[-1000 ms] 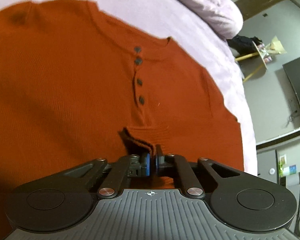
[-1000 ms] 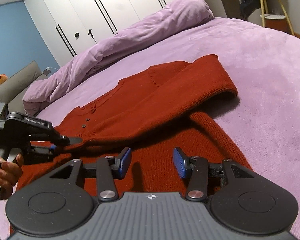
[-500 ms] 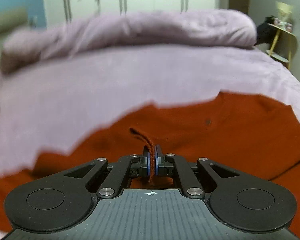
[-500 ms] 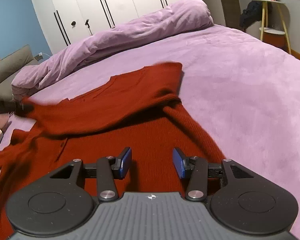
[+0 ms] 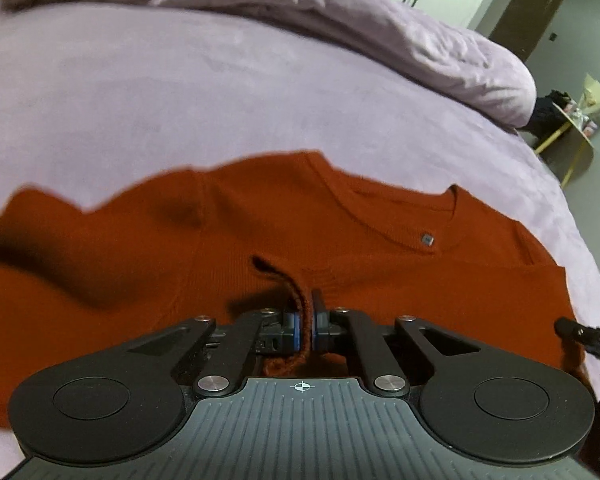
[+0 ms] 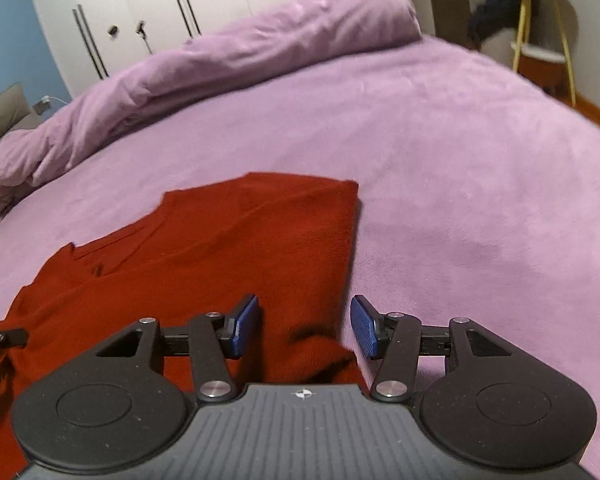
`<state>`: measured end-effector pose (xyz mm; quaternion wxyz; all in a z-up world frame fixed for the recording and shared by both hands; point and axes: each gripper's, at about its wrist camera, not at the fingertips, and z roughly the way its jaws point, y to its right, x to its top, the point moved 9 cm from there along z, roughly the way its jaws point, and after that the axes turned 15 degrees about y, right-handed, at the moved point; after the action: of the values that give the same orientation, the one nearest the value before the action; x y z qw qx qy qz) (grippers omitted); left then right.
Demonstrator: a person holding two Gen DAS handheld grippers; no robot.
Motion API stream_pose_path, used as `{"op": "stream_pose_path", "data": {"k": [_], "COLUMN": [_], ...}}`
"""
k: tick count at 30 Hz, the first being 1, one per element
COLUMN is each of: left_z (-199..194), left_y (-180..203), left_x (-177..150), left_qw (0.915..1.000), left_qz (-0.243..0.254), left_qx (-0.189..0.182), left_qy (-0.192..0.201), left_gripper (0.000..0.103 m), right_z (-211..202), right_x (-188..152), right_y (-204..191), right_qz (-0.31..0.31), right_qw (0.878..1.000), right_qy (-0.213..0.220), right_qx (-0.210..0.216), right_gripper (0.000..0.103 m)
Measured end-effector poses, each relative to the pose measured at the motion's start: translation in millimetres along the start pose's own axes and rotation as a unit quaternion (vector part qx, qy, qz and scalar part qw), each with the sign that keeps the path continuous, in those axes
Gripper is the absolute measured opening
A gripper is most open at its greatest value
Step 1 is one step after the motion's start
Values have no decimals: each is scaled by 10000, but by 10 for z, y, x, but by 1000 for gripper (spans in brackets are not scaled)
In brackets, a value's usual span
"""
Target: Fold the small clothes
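A rust-red knit sweater (image 5: 340, 240) with a buttoned neckline lies spread on the purple bed (image 5: 180, 100). My left gripper (image 5: 305, 322) is shut on a ribbed cuff (image 5: 300, 312) of the sweater, held low over its chest below the collar. In the right wrist view the sweater (image 6: 240, 240) lies flat with its right side folded in to a straight edge. My right gripper (image 6: 305, 324) is open and empty, just above the sweater's lower right part, one pad over the fabric edge.
A rolled purple duvet (image 6: 220, 64) lies along the far side of the bed. White wardrobe doors (image 6: 180, 0) stand behind it. A yellow-legged side table (image 6: 540, 40) stands off the bed's right edge. The other gripper's tip (image 5: 580, 336) shows at the right.
My left gripper has carried the cuff across the sweater's chest, folding the sleeve over. The raised fold has dropped flat. My right gripper has stayed open and moved toward the sweater's right edge.
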<state>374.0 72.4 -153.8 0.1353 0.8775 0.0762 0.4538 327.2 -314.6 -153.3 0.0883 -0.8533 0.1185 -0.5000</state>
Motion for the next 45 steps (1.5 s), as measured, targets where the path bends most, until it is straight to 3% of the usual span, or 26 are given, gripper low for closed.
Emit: {"op": "stream_pose_path", "data": {"k": [1, 3, 4, 5, 8, 10, 13, 16, 19, 22, 25, 27, 31, 34, 37, 39, 42, 43, 45], "left_z": [-1, -66, -118, -155, -240, -193, -4, -90, -295, -323, -190, -61, 66, 63, 57, 49, 37, 20, 13], "left_y": [31, 102, 136, 168, 242, 199, -14, -166, -129, 129, 389, 441, 281, 205, 198, 212, 207, 214, 214], "left_x": [49, 174, 241, 302, 426, 389, 187, 155, 241, 218, 84, -36, -197, -197, -185, -187, -192, -202, -207], "left_qw": [9998, 9979, 9960, 9934, 9822, 9777, 9835, 9863, 9870, 9904, 9899, 9871, 9861, 9885, 9879, 9879, 9883, 9884, 9885], "left_qz": [144, 478, 660, 862, 1469, 1715, 1554, 1240, 1039, 969, 1243, 1504, 1531, 1365, 1394, 1390, 1356, 1349, 1338], "left_qx": [-5, -39, -25, 1, 168, 406, 789, 975, 883, 445, 191, 253, 527, 532, 560, 575, 593, 605, 620], "left_qy": [120, 444, 603, 755, 1157, 1143, 487, 493, 846, 883, 660, 477, 369, 386, 383, 385, 365, 360, 336], "left_gripper": [6, 6, 6, 6, 6, 6, 8, 21, 40, 54, 56, 56, 64, 67, 67, 68, 68, 68, 69], "right_z": [51, 118, 135, 139, 58, 24, 99, 85, -88, -153, -45, 59, 252, 278, 276, 179, -76, -129, -97], "right_x": [-3, 11, 19, 43, 170, 213, 172, 174, 254, 184, 10, -124, -222, -75, 38, 38, -109, -208, -395], "right_y": [4, -4, -37, -79, -204, -223, -176, -121, -241, -517, -820, -951, -756, -464, -288, -348, -671, -741, -720], "right_qz": [66, 75, 3, -139, -802, -895, -1255, -1489, -1394, -1445, -1706, -2046, -2908, -2584, -2482, -2337, -2373, -2545, -3003], "right_qw": [10000, 10000, 9999, 9997, 9946, 9923, 9881, 9830, 9841, 9846, 9814, 9754, 9550, 9631, 9632, 9680, 9679, 9631, 9517], "right_qy": [-9, 33, 62, 129, 643, 849, 805, 723, 995, 976, 730, 590, 580, 712, 739, 687, 743, 660, 450], "right_qx": [11, 47, 98, 158, 133, 63, -365, -800, -476, 143, 488, 576, -51, -251, -723, -597, 353, 575, 456], "right_gripper": [49, 27, 9, 8, 8, 8, 8, 9, 9, 9, 9, 10, 9, 30, 30, 28, 27, 27, 27]}}
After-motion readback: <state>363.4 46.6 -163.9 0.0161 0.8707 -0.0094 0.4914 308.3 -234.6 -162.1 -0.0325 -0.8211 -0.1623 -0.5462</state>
